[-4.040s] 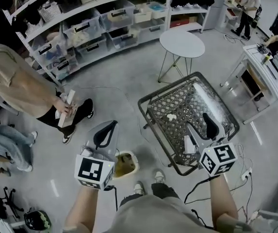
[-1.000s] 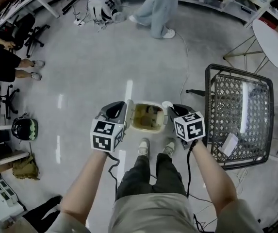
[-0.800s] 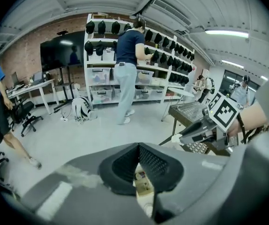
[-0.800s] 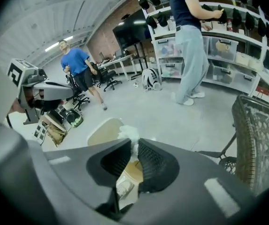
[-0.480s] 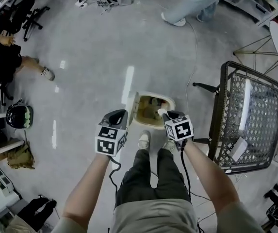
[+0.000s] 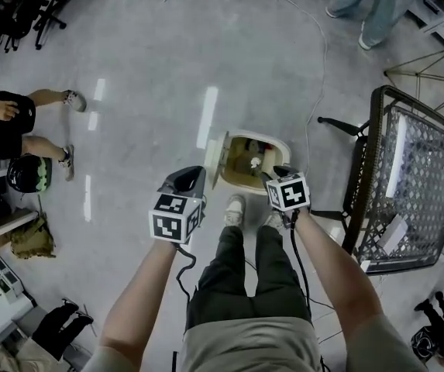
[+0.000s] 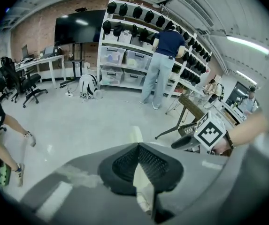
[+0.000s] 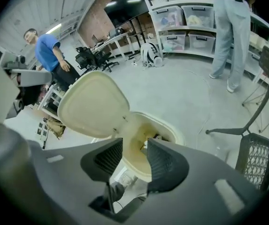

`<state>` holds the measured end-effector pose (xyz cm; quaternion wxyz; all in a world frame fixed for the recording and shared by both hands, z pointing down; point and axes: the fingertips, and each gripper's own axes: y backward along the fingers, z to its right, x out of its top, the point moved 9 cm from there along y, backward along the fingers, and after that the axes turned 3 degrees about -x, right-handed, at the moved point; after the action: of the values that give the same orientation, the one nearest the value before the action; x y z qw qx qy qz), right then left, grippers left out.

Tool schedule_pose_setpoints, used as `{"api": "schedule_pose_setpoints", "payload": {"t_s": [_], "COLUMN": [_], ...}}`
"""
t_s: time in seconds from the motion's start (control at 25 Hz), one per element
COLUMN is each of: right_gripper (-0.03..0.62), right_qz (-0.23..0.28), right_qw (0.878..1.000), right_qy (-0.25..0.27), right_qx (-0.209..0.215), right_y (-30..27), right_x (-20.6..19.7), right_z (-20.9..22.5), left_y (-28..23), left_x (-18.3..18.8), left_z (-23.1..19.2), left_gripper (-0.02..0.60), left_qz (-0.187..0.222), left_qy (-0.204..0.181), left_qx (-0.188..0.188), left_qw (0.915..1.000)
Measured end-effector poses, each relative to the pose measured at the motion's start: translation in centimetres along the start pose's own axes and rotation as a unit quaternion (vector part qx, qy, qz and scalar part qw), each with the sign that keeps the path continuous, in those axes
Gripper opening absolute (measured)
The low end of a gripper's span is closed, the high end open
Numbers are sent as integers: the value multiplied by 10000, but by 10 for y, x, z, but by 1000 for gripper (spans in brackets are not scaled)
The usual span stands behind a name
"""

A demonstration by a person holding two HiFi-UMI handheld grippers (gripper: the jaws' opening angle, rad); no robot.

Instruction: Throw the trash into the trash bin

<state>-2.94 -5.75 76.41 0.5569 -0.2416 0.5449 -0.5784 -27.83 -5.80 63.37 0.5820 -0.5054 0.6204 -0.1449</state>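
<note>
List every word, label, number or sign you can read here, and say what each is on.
No readable text anywhere.
Left marker cube and right marker cube: black-and-white square patterns, no letters.
Shelf bins: any labels too small to read.
Trash bin and lid: no print visible.

A black mesh-top table (image 6: 427, 169) stood at three o'clock in the head view, and a white card (image 6: 396, 235) lay on its end toward six o'clock. A person in jeans (image 6: 380, 6) stood at one o'clock. At nine o'clock a dark helmet (image 6: 29, 173) lay just beside a person in black shorts (image 6: 5, 130). A thin cable (image 6: 322, 60) ran over the grey floor (image 6: 167, 53).
</note>
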Motion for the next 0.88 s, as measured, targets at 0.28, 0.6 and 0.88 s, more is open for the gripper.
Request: {"api": "schedule_pose_setpoints", "payload": {"t_s": [0.28, 0.6, 0.88], "right_gripper": [153, 166, 169], "right_qz": [141, 940, 1801], "right_qw": [9997, 9949, 9833], "right_qy": [-198, -365, -97], "right_qx": [-80, -55, -238], "right_y": [17, 83, 171], "right_x": [-5, 22, 57], "right_z": [6, -4, -17], "left_y": [3, 28, 64], "left_x": [-5, 26, 77], "left_z": [2, 4, 19], "left_gripper": [2, 2, 2], "left_qz": [-8, 297, 698], "left_qy": [2, -106, -256], "left_qx": [-63, -36, 11], "left_qw": [10000, 9995, 9972]}}
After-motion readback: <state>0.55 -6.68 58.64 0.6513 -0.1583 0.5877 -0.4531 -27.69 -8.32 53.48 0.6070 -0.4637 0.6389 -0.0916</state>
